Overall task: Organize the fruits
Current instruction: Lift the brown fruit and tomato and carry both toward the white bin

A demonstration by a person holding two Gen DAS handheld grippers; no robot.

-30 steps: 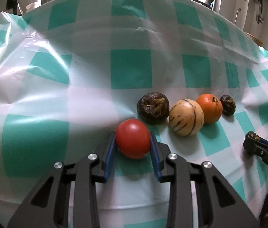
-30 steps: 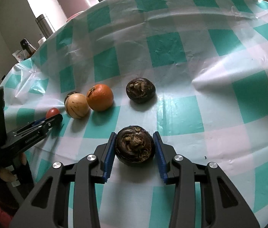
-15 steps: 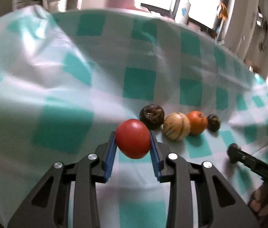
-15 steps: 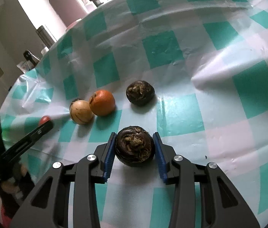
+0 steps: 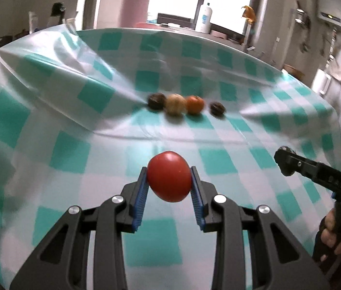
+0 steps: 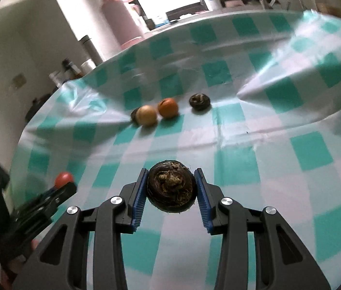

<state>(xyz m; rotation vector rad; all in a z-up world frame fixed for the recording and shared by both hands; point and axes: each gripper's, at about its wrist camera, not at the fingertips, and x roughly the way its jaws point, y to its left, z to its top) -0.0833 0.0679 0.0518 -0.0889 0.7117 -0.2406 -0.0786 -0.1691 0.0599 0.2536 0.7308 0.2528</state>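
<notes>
Glossy plastic tablecloth (image 5: 218,125); smooth tomato (image 5: 169,176), rough brown fruit (image 6: 171,184)

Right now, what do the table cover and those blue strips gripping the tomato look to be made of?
The table cover looks like thin glossy plastic sheet: it shines and holds sharp creases. The blue pads on the left gripper look like ribbed rubber, judging by their fine ridges; that is less certain.

Red tomato (image 5: 169,176) and dark fruit (image 6: 171,186) aloft (four others rowed).

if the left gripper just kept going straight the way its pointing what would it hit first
Probably bare tablecloth. The left gripper, shut on the red tomato, tilts down at open checkered cloth. The row of four fruits lies farther along that line, so depth is uncertain.
</notes>
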